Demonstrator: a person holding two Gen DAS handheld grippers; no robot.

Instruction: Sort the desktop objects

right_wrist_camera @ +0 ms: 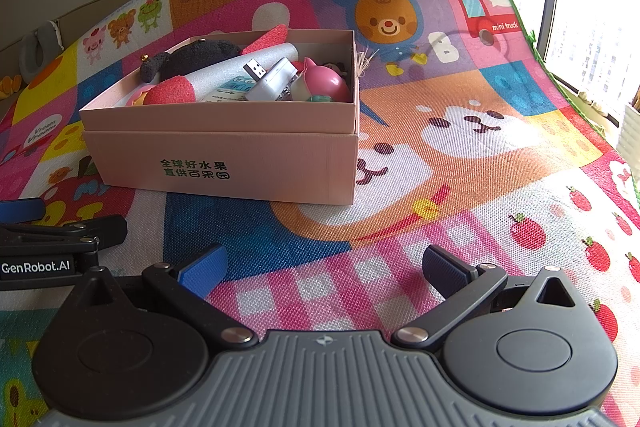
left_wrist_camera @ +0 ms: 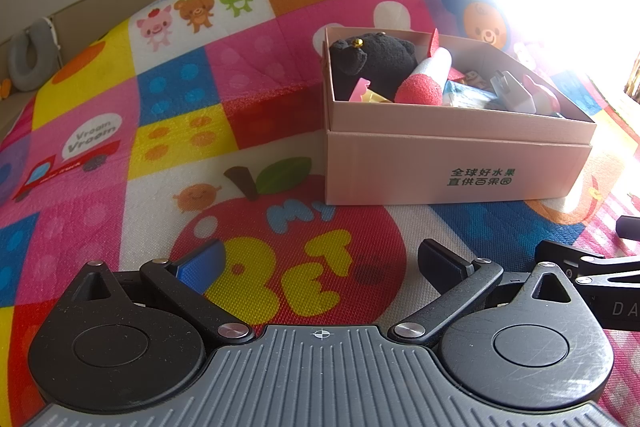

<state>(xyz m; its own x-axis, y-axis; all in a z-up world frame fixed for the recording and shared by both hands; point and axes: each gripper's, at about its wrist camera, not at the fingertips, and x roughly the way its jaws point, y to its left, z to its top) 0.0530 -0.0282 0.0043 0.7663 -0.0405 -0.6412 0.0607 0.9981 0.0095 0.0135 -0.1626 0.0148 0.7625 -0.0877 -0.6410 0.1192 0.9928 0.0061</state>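
Hand-held gripper (right_wrist_camera: 324, 267), pink box (right_wrist_camera: 224, 155) beyond.

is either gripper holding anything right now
Nothing is held. The left gripper and right gripper both hover open over the colourful cartoon play mat, fingers empty.

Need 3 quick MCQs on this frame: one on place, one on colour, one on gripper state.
1. Where is the black plush toy?
A. on the mat
B. in the box
C. in a gripper

2. What colour is the box?
A. pale pink
B. green
C. black

3. How do the jaws of the left gripper and right gripper stand?
A. both shut
B. one holds a toy
C. both open, empty

Key: 1 B, it lies inside the walls. 2 A, the walls are pale pink. 3 C, only mat shows between the jaws.
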